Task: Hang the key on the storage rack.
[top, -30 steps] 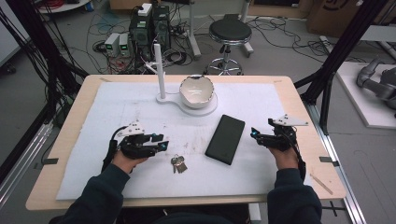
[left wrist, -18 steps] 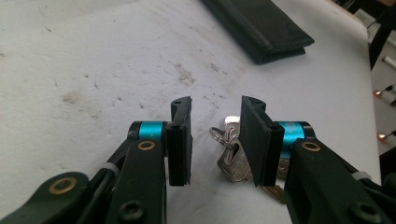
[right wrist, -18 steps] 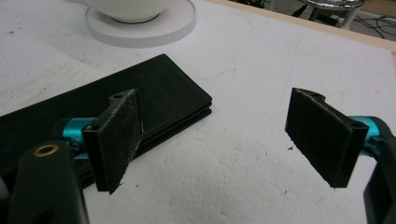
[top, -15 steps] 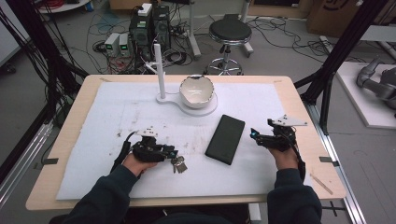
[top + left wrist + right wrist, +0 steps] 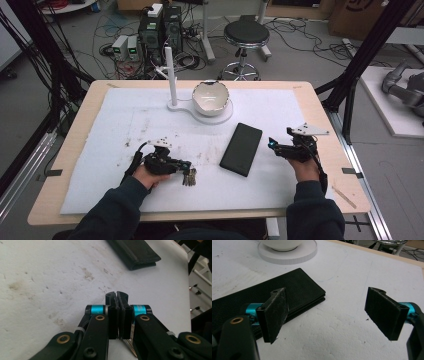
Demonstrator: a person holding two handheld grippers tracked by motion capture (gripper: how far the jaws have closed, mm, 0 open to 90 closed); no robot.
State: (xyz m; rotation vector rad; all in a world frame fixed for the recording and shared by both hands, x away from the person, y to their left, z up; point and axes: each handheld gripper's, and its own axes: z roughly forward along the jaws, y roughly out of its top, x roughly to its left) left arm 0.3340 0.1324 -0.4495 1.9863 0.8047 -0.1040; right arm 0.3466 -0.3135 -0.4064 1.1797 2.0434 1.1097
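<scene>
Even, bright overhead light; soft shadows, mild blur.

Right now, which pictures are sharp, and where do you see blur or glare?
High view: soft, glare on the glossy white bowl. Left gripper view: black fabric wallet slightly blurred. Right gripper view: wallet sharp, near jaw edges soft.

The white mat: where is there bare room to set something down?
On the white mat, the widest bare patch is at the left, between the white post and the mat's left edge. Another lies at the far right, beyond the black wallet. The near middle is crowded: the left hand-held gripper is at the keys, with the wallet beside them.
</scene>
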